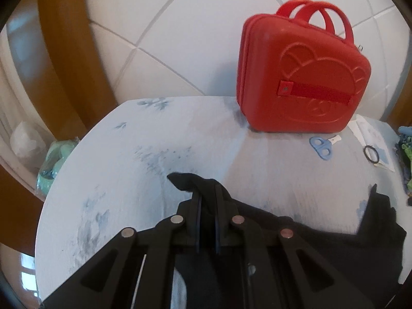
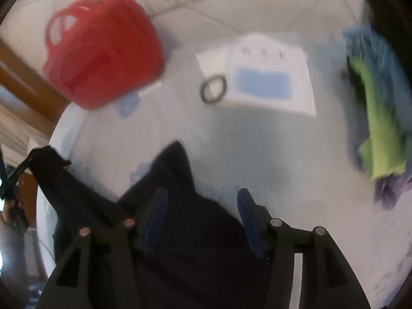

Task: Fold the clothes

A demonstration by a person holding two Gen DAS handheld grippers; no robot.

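A black garment (image 1: 322,234) lies across the near part of a round table with a pale blue cloth (image 1: 144,139). My left gripper (image 1: 207,206) is shut on one corner of it, and a flap of black fabric pokes out past the fingertips. In the right wrist view the black garment (image 2: 180,180) runs between the blue pads (image 2: 248,213) of my right gripper (image 2: 203,206), which stands open around it. The left gripper (image 2: 15,177) shows at the far left of that blurred view, holding up the other corner.
A red hard case (image 1: 303,77) stands at the back of the table. Beside it lie a blue plastic tag (image 1: 320,149), a black ring (image 2: 213,88) and a white leaflet (image 2: 267,77). A pile of green, blue and purple clothes (image 2: 378,118) sits at the right edge.
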